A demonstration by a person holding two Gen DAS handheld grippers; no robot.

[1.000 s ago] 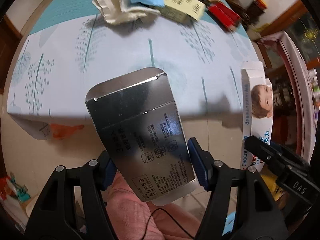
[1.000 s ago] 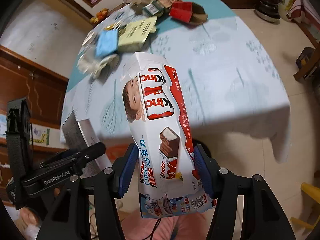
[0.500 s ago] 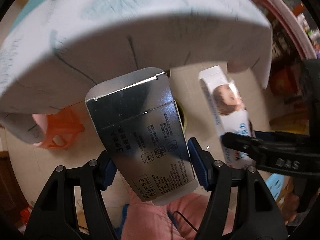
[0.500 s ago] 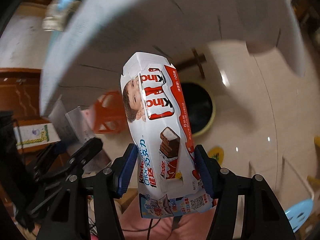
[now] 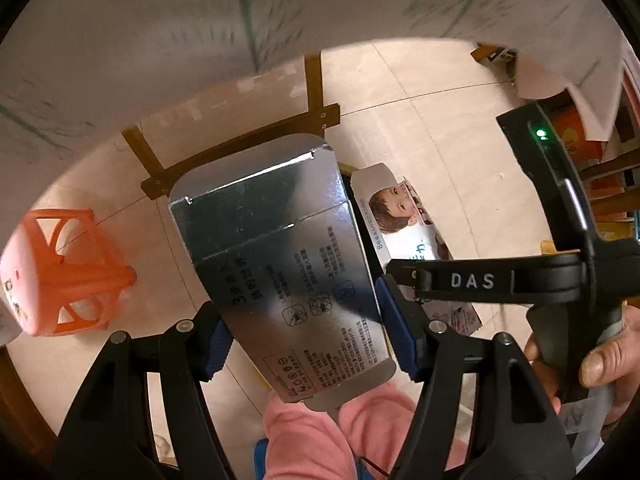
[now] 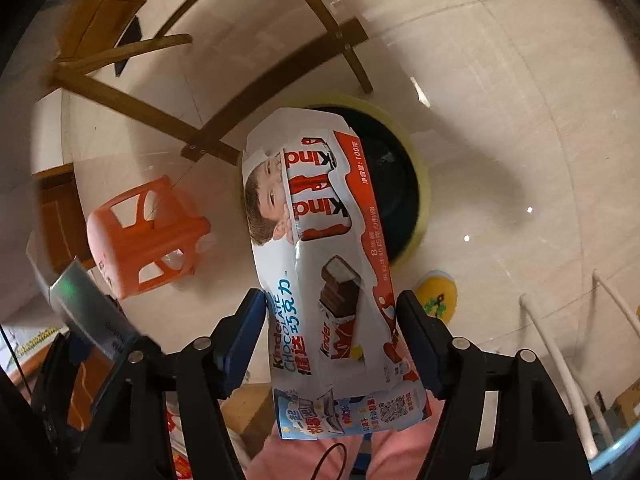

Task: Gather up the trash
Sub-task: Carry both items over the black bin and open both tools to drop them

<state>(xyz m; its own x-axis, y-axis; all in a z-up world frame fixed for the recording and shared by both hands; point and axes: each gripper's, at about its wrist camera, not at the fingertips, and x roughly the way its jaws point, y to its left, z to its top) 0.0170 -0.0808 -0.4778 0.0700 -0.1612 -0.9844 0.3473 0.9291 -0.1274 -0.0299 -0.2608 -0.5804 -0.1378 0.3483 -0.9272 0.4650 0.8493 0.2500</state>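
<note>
My left gripper (image 5: 308,336) is shut on a flattened silver carton (image 5: 280,260) with black print, held above the floor under the table. My right gripper (image 6: 332,336) is shut on a white and red Kinder chocolate box (image 6: 320,248), held over a round bin (image 6: 400,184) with a yellow rim and dark inside. In the left wrist view the Kinder box (image 5: 404,224) shows to the right of the silver carton, with the right gripper's black body (image 5: 480,280) across it. The silver carton (image 6: 88,312) also shows at the left in the right wrist view.
An orange plastic stool (image 6: 144,236) stands on the tiled floor left of the bin; it also shows in the left wrist view (image 5: 64,272). Wooden table legs and braces (image 6: 240,92) cross above the bin. The tablecloth (image 5: 200,40) hangs overhead. A yellow slipper (image 6: 436,296) lies near the bin.
Both grippers have dropped from above the tabletop to below its edge, still holding their boxes. The bin, stool and table legs have come into view; the table's trash pile is out of view.
</note>
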